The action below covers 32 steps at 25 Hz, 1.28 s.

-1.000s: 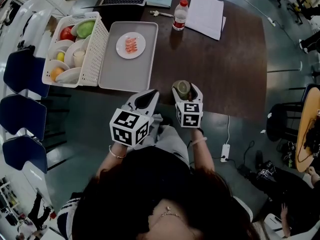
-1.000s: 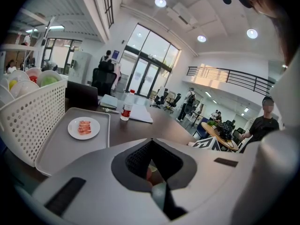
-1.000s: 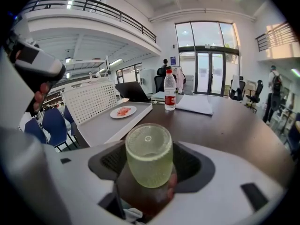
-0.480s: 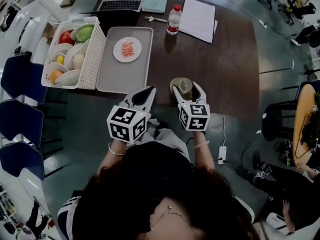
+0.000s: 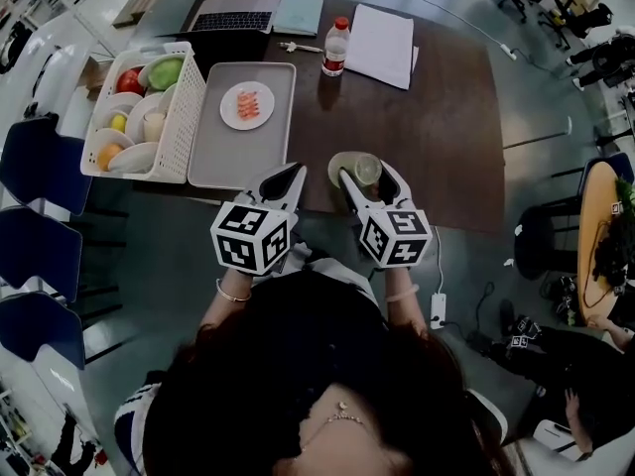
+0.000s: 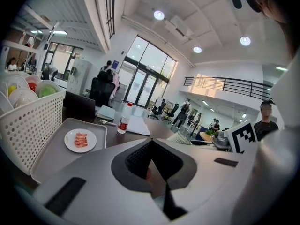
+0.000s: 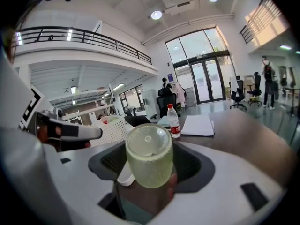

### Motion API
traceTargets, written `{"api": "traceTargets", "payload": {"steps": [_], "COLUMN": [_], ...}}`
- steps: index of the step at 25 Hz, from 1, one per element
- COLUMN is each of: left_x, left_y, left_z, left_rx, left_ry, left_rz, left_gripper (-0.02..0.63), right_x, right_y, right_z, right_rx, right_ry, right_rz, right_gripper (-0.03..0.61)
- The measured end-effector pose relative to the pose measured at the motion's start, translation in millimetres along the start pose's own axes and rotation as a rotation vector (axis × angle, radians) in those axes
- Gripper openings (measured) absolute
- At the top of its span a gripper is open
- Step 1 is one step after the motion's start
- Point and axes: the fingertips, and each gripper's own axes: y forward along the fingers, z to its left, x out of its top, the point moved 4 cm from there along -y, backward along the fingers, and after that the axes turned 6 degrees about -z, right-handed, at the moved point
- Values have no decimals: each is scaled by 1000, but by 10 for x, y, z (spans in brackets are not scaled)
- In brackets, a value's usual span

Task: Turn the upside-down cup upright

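The cup point(image 7: 149, 156), pale green and cloudy, sits clamped between the jaws of my right gripper point(image 7: 150, 172), which press on its ribbed sides. Its closed base, with a small round dimple at the centre, faces up and back toward the gripper's camera, so I judge it is not yet upright. From the head view the cup point(image 5: 365, 170) is over the near edge of the dark table point(image 5: 446, 117), seemingly clear of the surface, though I cannot confirm that. I judge that gripping across the sides leaves both ends free, so a roll of the wrist can bring the mouth up. A white scrap shows at the cup's lower left; I cannot identify it. My left gripper point(image 5: 288, 175) is just beside it, its jaws fully together and holding nothing, likely kept aside to leave room. Farther back lie a grey tray point(image 5: 213, 157) with a plate point(image 5: 247, 105) of pink food, a white basket point(image 5: 189, 117) of bowls and fruit, a bottle point(image 5: 335, 48) with a red cap, paper sheets point(image 5: 381, 46) and a laptop point(image 5: 233, 18). The bottle's red label is too small to read. Each gripper's cube carries black-and-white square markers, not words.
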Motion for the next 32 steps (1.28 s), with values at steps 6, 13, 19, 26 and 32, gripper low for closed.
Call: {"api": "traceTargets", "payload": {"steps": [6, 13, 19, 26, 32], "left_x": [126, 143, 164, 204, 189], "left_y": [8, -23, -65, -118, -124], "left_z": [-40, -64, -31, -37, -46], "left_rx": [-32, -49, -72, -102, -109], "left_ry": [-26, -36, -65, -84, -84], "left_rz": [-62, -77, -99, -120, -113], "left_gripper": [-2, -2, -2, -2, -2], "right_x": [193, 201, 175, 102, 41], "right_y": [-123, -201, -196, -209, -219], "right_z": [-7, -88, -116, -155, -179], "right_rx": [78, 138, 227, 331, 372], "right_ry": [179, 390, 612, 842, 979], "right_rz": [-60, -102, -135, -157, -170], "right_gripper": [318, 318, 318, 318, 318]}}
